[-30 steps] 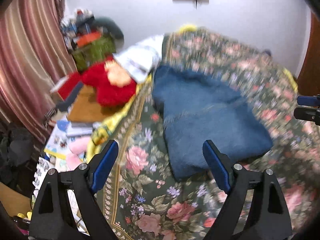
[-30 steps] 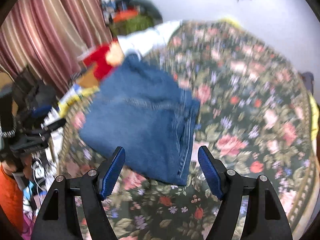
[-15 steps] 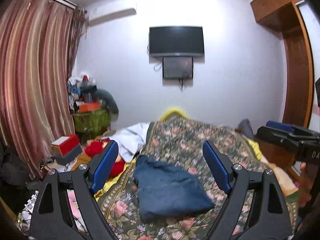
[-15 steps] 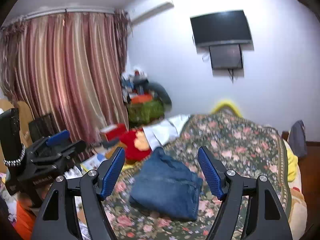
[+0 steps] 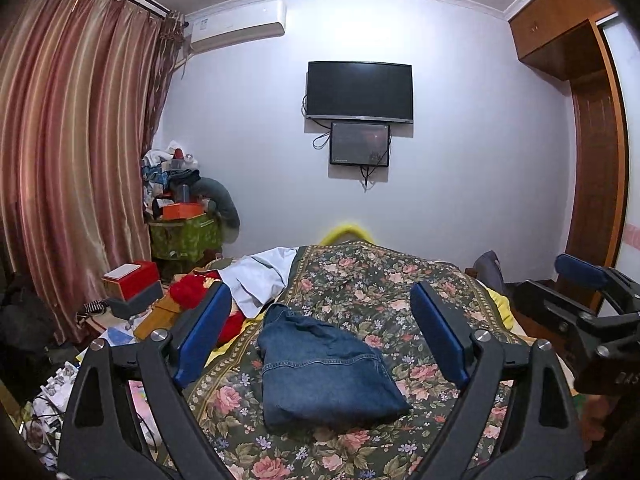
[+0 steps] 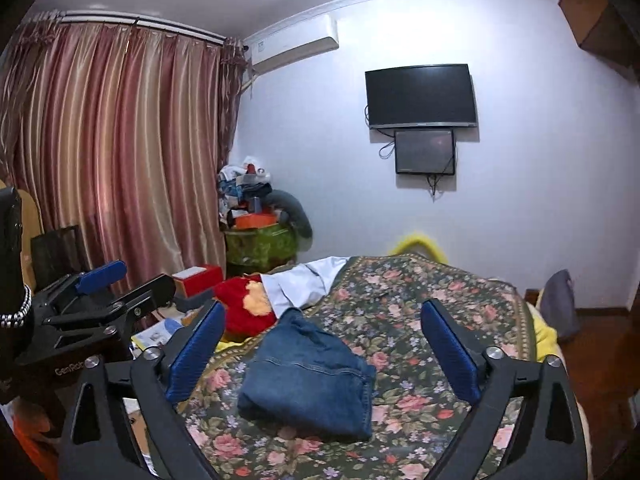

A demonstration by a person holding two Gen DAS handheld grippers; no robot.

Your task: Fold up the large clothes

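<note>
A folded pair of blue jeans [image 5: 324, 372] lies on the floral bedspread [image 5: 400, 292], and shows in the right wrist view too as the jeans [image 6: 308, 376]. My left gripper [image 5: 320, 332] is held above the near end of the bed, back from the jeans, its jaws opening with nothing between the blue pads [image 5: 200, 336]. My right gripper [image 6: 324, 336] hangs likewise clear of the denim, jaws opening wide and empty. Each gripper appears at the edge of the other's view: the right gripper [image 5: 580, 312] and the left gripper [image 6: 100, 296].
A white cloth [image 5: 260, 276] and a red plush toy [image 6: 244, 308] lie at the bed's left side. Boxes, papers and a piled green cabinet [image 5: 184, 236] crowd the floor by the curtain [image 5: 72, 160]. A wooden wardrobe [image 5: 592, 160] stands right; a TV [image 5: 360, 90] hangs on the wall.
Both grippers have risen and tilted up from looking down at the jeans to a level view of the room. The jeans now lie farther off. The right jaws stand wider.
</note>
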